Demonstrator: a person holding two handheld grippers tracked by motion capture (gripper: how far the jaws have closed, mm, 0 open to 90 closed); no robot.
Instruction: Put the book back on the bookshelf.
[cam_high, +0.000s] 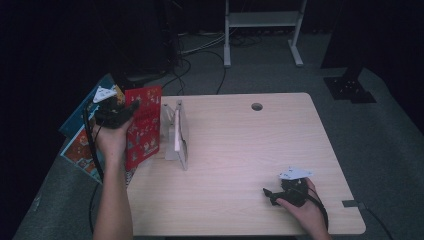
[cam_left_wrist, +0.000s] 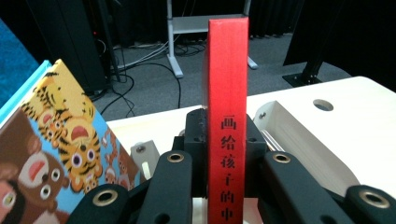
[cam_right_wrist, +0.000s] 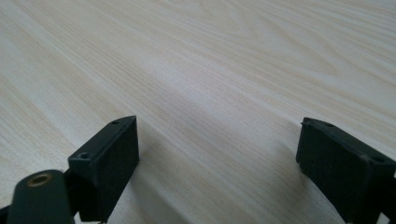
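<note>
Red book (cam_left_wrist: 227, 116), thin and hardbound with black Chinese characters down its spine, stands upright, pinched at the spine by the left claw (cam_left_wrist: 227, 186) just beside the wooden book stand (cam_high: 176, 134), on its left at the worktop's (cam_high: 240, 150) left edge. The left forearm reaches forward, the hand (cam_high: 112, 135) wrapped around the claw's body. Leaning beyond the stand's left, off the worktop, is a picture book (cam_left_wrist: 60, 154) with tigers and bears. The right claw (cam_right_wrist: 217, 163) rests low over bare worktop, well apart from the stand, jaws spread, nothing between them.
</note>
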